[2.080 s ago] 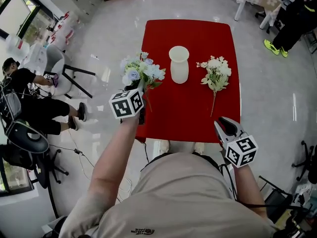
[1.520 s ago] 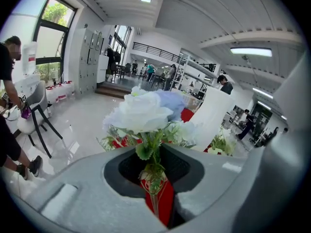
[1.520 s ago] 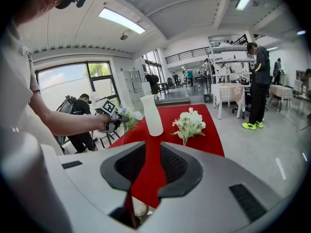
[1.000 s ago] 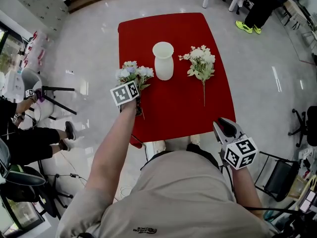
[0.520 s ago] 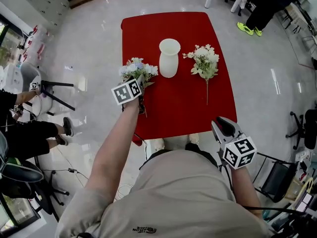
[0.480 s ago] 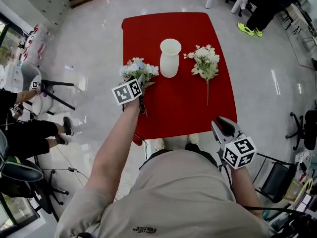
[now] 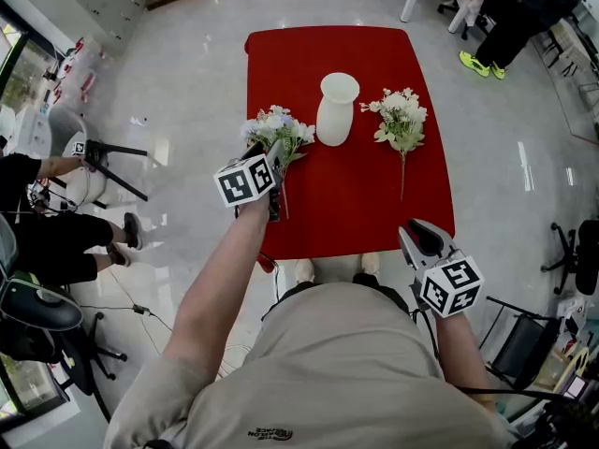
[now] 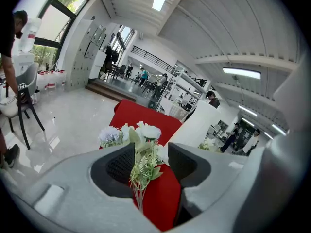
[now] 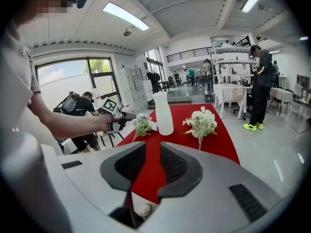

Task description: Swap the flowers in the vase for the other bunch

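Note:
A white vase (image 7: 337, 110) stands empty on the red table (image 7: 360, 204). Left of it lies a blue and white bunch (image 7: 278, 131), to its right a white bunch (image 7: 401, 120). My left gripper (image 7: 265, 150) hovers over the stem end of the blue and white bunch. Its jaws have just been opening. In the left gripper view the bunch (image 8: 141, 135) shows in the gap of that gripper (image 8: 150, 152), with the pads clear of the thin stem. My right gripper (image 7: 418, 232) hangs off the table's near right corner, jaws a narrow gap apart with nothing between them (image 9: 152, 152).
A seated person (image 7: 42, 213) and a folding chair (image 7: 108, 157) are on the floor to the left. Another person (image 7: 519, 12) stands at the far right by other tables. A black chair (image 7: 524, 344) stands to my right.
The left gripper brought the blue and white bunch down onto the table left of the vase, parted its jaws and rose a little off it. The right gripper barely shifted.

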Available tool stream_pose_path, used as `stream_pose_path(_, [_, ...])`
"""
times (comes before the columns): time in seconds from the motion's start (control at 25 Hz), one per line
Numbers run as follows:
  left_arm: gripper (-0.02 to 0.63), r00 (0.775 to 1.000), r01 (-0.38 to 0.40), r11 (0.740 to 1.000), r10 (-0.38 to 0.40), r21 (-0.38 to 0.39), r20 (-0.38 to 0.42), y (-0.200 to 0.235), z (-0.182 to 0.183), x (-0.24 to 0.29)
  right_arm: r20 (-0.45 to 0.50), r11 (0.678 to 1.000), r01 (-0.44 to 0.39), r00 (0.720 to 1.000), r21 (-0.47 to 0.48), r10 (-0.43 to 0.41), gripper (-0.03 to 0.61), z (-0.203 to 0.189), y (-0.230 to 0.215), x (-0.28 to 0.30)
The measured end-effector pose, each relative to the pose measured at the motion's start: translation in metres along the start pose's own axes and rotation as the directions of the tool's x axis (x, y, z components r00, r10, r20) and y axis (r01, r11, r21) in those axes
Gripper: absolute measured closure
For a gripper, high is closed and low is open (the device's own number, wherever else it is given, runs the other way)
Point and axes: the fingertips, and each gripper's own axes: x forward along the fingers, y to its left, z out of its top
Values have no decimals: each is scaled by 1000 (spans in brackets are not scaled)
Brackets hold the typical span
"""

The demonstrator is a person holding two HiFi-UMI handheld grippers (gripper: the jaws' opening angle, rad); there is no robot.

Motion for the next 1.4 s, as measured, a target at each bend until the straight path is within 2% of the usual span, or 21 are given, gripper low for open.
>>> stream_pose_path(0.44, [413,994,82,993,-88,86,68,-26,21,-80,-9,999,-46,999,-27,46,479,-1,33,21])
stream_pose_path(0.56, [414,991,105,991,-111,86,74,-30,19,-102,-9,998,-55,998,-30,55,479,0,42,26])
stream_pose_path(0.76, [414,990,119,992,-122,51,63,-21,6,-125,-9,998,-59,998,-34,59,479,-1,56,32])
stream_pose_path(0.92, [413,989,139,986,-143,92,45,-23,-4,-139,-8,998,-59,998,-30,59,479,-4,61,33])
stream_pose_path(1.16, [413,980,197,966,-199,169,-3,-50,-21,-149,-6,999,-39,999,-7,39,479,-12,58,26])
stream_pose_path(1.4, [413,959,285,942,-280,178,-50,-100,-32,-139,4,1000,-12,1000,21,12,479,-18,41,13])
